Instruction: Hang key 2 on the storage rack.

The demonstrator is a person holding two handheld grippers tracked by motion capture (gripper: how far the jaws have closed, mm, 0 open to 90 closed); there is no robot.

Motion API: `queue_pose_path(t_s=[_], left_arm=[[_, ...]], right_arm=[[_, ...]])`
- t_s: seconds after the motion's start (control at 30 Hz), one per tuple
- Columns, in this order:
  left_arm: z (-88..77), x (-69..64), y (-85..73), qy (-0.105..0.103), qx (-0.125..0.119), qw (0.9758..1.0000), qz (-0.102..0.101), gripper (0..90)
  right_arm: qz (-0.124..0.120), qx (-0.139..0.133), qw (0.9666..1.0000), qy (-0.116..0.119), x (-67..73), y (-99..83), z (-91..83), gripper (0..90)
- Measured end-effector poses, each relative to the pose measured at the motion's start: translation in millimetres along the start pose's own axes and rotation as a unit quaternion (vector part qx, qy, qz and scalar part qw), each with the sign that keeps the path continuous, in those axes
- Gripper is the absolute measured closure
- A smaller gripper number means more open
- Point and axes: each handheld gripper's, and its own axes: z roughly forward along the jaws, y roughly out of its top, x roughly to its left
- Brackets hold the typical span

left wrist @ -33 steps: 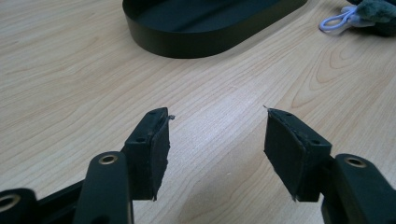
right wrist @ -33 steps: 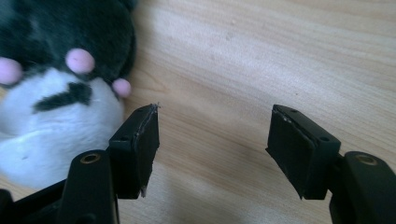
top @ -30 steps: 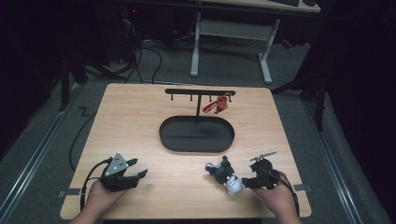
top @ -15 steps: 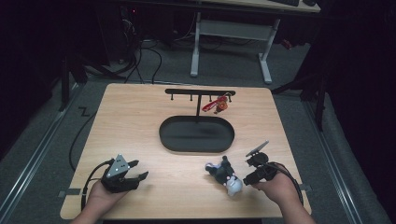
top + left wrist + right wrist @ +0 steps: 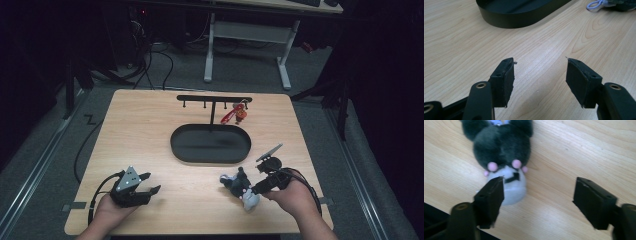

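A small plush toy (image 5: pixel 239 185) with a dark grey head and a pale body lies on the wooden table (image 5: pixel 150 125), near its front right. My right gripper (image 5: pixel 256 188) is just right of it, open and tilted down toward it. In the right gripper view the plush toy (image 5: pixel 504 147) lies ahead, and the open right gripper (image 5: pixel 539 192) has its left jaw in front of the pale body. My left gripper (image 5: pixel 152 182) rests open at the front left, holding nothing. In the left gripper view the left gripper (image 5: pixel 540 67) stands open over bare wood.
A black oval tray (image 5: pixel 181 150) sits mid-table, with a black hook rack (image 5: pixel 200 98) standing behind it. A red keychain (image 5: pixel 234 114) hangs from the rack's right end. The tray (image 5: pixel 506 21) lies ahead of the left jaws.
My right gripper has tipped up and moved left toward the plush toy. The left gripper has stayed in place.
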Motion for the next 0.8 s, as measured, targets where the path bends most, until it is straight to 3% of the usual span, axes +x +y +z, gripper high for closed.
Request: queue_pose_path(t_s=[0.23,0.33,0.37,0.53,0.8], left_arm=[[-0.2,-0.5,-0.8,-0.001,0.002,1.0000,0.001,39.6],[0.0,-0.7,-0.9,-0.001,0.003,1.0000,0.002,39.6],[0.1,-0.7,-0.9,-0.001,0.003,1.0000,0.002,39.6],[1.6,-0.8,-0.9,-0.003,0.007,1.0000,0.005,39.6],[3.6,-2.5,-0.3,-0.004,0.010,0.9999,0.009,39.5]], right_arm=[[-0.017,0.011,0.9996,0.017,17.9,5.6,6.2,15.3],[-0.034,0.025,0.9990,0.017,20.2,5.8,17.1,15.1],[-0.028,0.033,0.9989,0.018,22.5,5.0,21.5,15.1],[-0.041,0.040,0.9982,0.018,26.7,1.2,37.5,16.6],[-0.042,0.040,0.9982,0.013,27.9,-2.6,49.1,24.2]])
